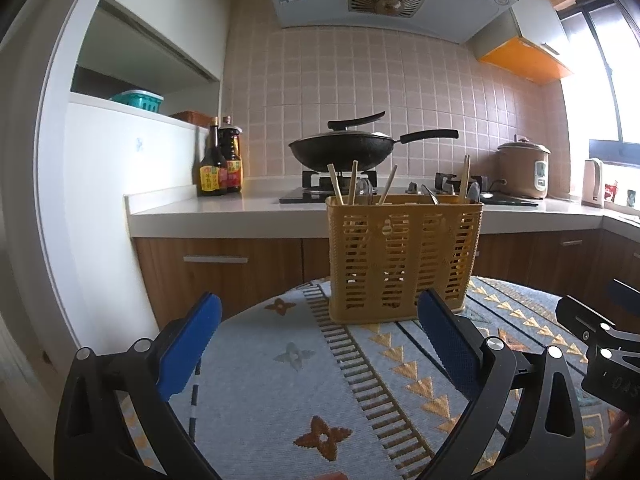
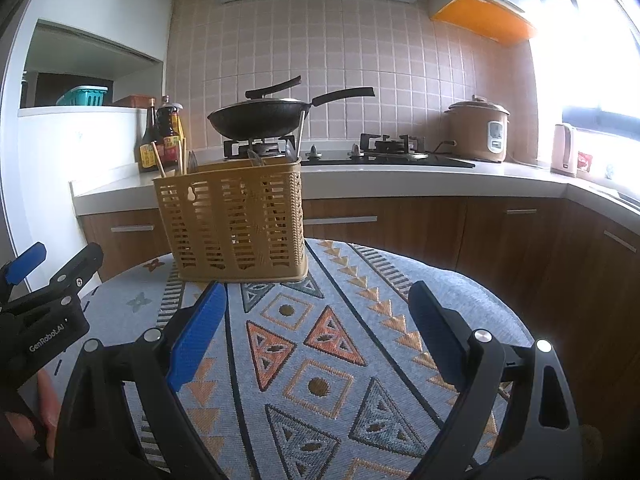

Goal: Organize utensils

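Both hand-held grippers (image 1: 320, 320) (image 2: 316, 312) gape empty; utensils stand in basket (image 1: 404, 260).

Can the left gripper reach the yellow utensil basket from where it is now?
Probably yes. The left gripper is open and faces the yellow utensil basket, with only bare tablecloth between them.

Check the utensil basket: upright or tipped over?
Upright. The utensil basket stands flat on the patterned tablecloth, with chopsticks and spoons poking out the top.
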`<state>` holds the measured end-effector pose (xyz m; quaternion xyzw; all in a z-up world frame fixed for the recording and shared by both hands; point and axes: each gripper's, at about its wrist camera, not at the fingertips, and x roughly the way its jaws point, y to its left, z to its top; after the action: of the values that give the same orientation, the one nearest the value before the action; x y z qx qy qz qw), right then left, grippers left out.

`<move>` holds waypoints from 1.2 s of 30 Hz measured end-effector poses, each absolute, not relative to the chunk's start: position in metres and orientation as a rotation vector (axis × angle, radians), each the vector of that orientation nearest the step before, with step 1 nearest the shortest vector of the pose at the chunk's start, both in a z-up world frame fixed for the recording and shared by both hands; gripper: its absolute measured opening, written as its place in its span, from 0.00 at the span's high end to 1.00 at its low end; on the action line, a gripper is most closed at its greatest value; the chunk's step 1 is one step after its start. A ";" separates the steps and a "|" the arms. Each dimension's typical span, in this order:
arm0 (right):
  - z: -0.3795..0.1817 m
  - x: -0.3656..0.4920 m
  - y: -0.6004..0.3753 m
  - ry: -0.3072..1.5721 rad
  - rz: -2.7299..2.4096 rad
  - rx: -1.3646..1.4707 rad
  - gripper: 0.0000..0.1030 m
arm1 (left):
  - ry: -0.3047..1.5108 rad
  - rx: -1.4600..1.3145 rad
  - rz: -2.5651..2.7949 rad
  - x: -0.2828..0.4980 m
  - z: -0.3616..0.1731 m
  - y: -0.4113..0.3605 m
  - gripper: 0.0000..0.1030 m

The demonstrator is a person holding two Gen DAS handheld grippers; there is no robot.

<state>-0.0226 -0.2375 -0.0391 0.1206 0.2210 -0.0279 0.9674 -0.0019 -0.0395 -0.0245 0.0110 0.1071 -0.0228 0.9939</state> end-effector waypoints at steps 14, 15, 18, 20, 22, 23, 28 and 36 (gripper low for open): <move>-0.041 -0.022 -0.238 0.460 -0.056 0.240 0.15 | 0.215 0.033 -0.063 -0.002 -0.025 -0.041 0.07; -0.041 -0.022 -0.238 0.460 -0.057 0.240 0.15 | 0.215 0.032 -0.064 -0.002 -0.025 -0.041 0.07; -0.041 -0.021 -0.237 0.463 -0.056 0.237 0.15 | 0.215 0.032 -0.063 -0.002 -0.025 -0.041 0.07; -0.041 -0.021 -0.236 0.462 -0.056 0.236 0.15 | 0.219 0.032 -0.066 -0.001 -0.025 -0.041 0.07; -0.041 -0.021 -0.236 0.462 -0.056 0.235 0.15 | 0.219 0.031 -0.069 -0.001 -0.025 -0.041 0.07; -0.041 -0.022 -0.236 0.462 -0.057 0.233 0.15 | 0.218 0.030 -0.068 -0.002 -0.025 -0.040 0.07; -0.041 -0.021 -0.235 0.465 -0.055 0.233 0.15 | 0.223 0.027 -0.071 0.000 -0.025 -0.040 0.07; -0.041 -0.021 -0.235 0.467 -0.056 0.234 0.15 | 0.234 0.019 -0.082 0.002 -0.026 -0.038 0.07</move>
<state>-0.0211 -0.2346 -0.0405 0.1155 0.2308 -0.0277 0.9657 0.0018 -0.0385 -0.0256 0.0092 0.1165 -0.0408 0.9923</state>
